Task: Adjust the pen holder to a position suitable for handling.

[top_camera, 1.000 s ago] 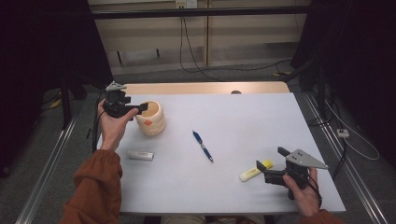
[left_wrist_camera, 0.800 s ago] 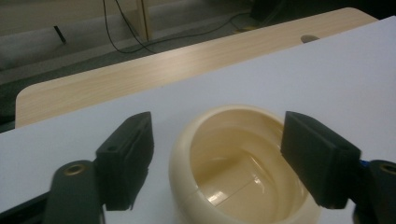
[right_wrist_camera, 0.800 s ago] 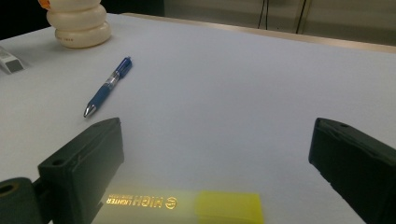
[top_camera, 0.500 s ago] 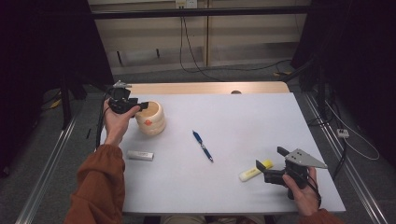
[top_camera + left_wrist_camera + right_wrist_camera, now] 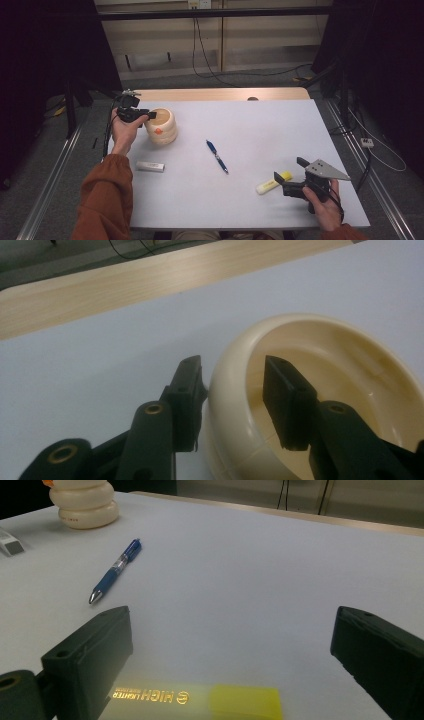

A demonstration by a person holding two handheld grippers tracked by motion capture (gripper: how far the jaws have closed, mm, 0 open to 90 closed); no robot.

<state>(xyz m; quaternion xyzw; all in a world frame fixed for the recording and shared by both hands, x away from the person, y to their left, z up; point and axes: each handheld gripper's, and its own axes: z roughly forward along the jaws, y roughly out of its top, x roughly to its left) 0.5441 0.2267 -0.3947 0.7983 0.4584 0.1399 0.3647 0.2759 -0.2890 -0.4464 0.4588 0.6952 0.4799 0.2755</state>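
Note:
A cream ribbed cup (image 5: 162,127) stands at the table's left. My left gripper (image 5: 148,115) is at its near rim. In the left gripper view the gripper (image 5: 232,372) is open and straddles the rim: one jaw rests against the outer wall, the other hangs inside the cup (image 5: 340,355) with a small gap. A yellow highlighter (image 5: 272,183) lies at the front right. My right gripper (image 5: 288,169) stands wide open around it. In the right gripper view the highlighter (image 5: 200,700) lies flat between the jaws of that gripper (image 5: 232,630), touching neither.
A blue pen (image 5: 216,156) lies mid-table, tip toward the front; it shows as the pen (image 5: 116,570) beyond the right jaws. A small white eraser (image 5: 150,166) sits in front of the cup. A wooden strip (image 5: 220,94) borders the table's far edge.
My left gripper has shifted right from beside the cup, so its jaws now straddle the rim. The right gripper and the highlighter have not moved.

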